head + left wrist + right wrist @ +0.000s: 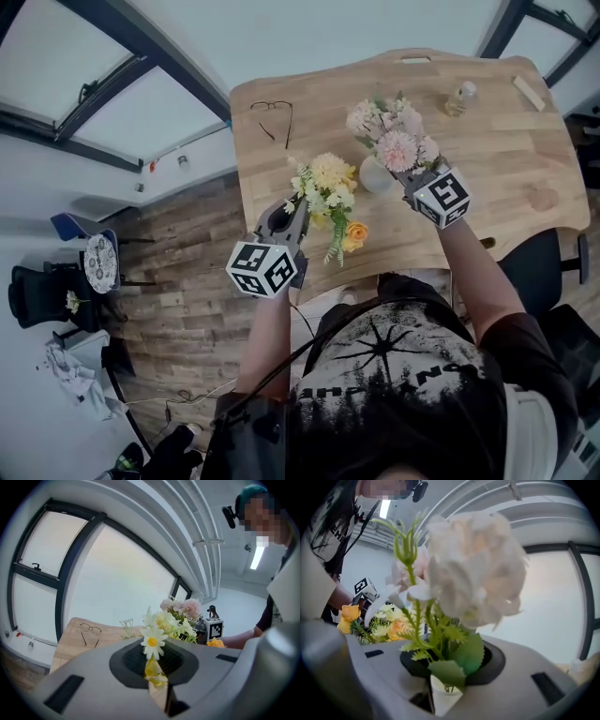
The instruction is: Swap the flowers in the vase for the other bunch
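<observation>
My left gripper (302, 214) is shut on the stems of a yellow and white bunch (326, 192), held upright above the table's near edge. In the left gripper view a daisy of that yellow bunch (152, 641) stands right over the closed jaws (157, 681). The pink and cream bunch (394, 136) stands in a small white vase (375, 176) on the table. My right gripper (405, 183) sits beside the vase neck. In the right gripper view the pink bunch (473, 569) rises from the vase mouth (440, 698). The jaws stand apart around the stems without pressing them.
The wooden table (506, 141) carries a pair of glasses (274, 117) at the far left, a small bottle (460, 97) and a wooden block (528, 92) at the far right. A black chair (37, 295) stands on the floor at left.
</observation>
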Tool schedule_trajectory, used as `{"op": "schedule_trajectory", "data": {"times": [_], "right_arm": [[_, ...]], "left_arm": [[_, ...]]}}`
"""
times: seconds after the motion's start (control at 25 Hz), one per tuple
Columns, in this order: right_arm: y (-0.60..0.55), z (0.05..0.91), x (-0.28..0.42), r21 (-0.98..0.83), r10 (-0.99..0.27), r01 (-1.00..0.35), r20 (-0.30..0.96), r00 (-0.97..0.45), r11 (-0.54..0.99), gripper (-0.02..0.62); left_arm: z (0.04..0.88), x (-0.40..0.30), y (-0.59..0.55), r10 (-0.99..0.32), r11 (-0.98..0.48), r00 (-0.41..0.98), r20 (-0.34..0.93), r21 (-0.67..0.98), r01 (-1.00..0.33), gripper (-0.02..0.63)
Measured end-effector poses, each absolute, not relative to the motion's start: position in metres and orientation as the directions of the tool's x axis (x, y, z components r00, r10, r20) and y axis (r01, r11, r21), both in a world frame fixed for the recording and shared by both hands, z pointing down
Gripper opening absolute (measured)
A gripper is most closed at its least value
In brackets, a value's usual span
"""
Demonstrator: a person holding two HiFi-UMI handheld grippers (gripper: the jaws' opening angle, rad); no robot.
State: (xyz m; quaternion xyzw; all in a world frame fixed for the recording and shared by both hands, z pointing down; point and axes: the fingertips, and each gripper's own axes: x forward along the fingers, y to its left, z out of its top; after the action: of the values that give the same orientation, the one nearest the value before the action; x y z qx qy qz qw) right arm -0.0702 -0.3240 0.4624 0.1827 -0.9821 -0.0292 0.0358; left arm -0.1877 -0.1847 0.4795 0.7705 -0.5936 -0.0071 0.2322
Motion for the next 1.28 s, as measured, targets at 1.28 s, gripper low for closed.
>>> {"op": "schedule_trajectory", "data": {"times": [1.28], "right_arm": [[-0.323, 0.517, -0.050, 0.000, -0.433, -0.439, 0.156, -0.888, 0.899, 0.267]], "left_arm": [[0.481, -0.189, -0.185, -0.912, -0.206, 0.315, 0.262, 0.372, -0.905, 0.038]]}}
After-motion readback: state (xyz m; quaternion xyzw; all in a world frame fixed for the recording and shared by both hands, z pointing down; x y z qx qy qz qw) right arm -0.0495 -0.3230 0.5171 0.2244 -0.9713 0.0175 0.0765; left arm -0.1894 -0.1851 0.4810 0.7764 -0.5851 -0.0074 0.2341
